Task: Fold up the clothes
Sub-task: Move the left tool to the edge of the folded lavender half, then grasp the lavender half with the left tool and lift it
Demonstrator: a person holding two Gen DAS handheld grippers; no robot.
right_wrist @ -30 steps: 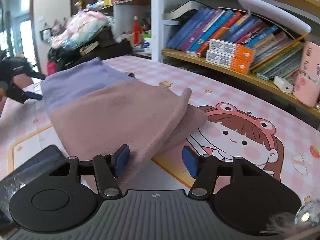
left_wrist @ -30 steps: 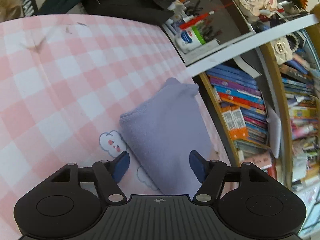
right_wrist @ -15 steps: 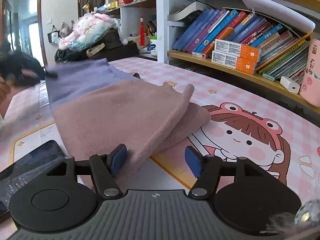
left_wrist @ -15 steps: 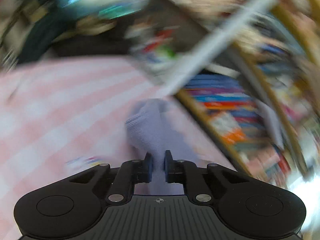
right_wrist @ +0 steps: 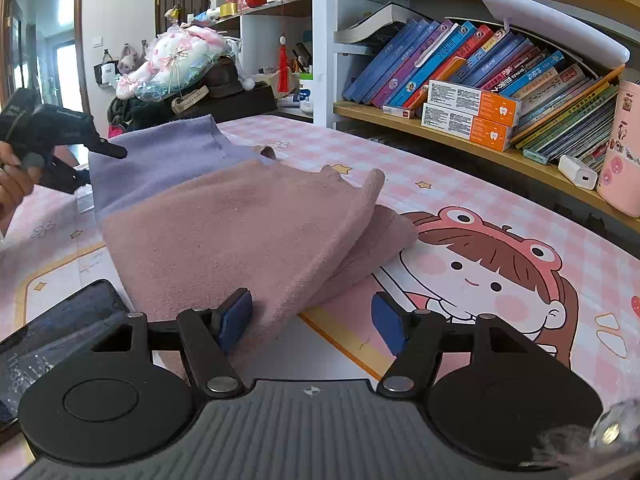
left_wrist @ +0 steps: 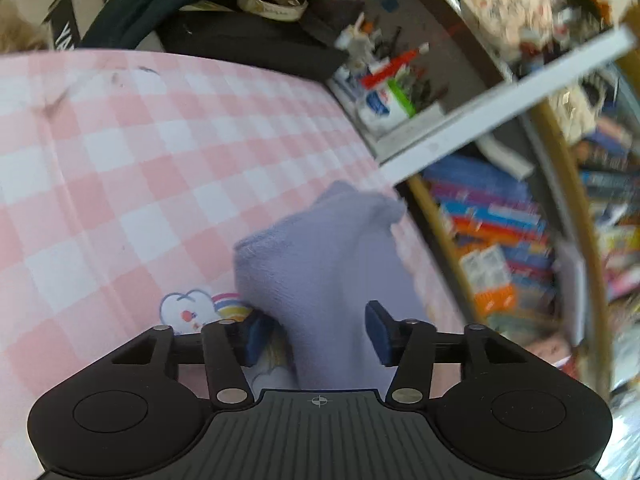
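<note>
We see a folded lilac cloth (left_wrist: 320, 264) on the pink checked table (left_wrist: 120, 168), bookshelf (right_wrist: 480, 92) beyond. Our left gripper (left_wrist: 316, 332) is opening, cloth between its pads, not pinched. Our right gripper (right_wrist: 312, 320) gapes over a pink cloth (right_wrist: 240, 240), unheld.

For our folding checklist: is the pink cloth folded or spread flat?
Folded: the pink cloth lies doubled, its upper layer overlapping a lower layer at the right edge.
</note>
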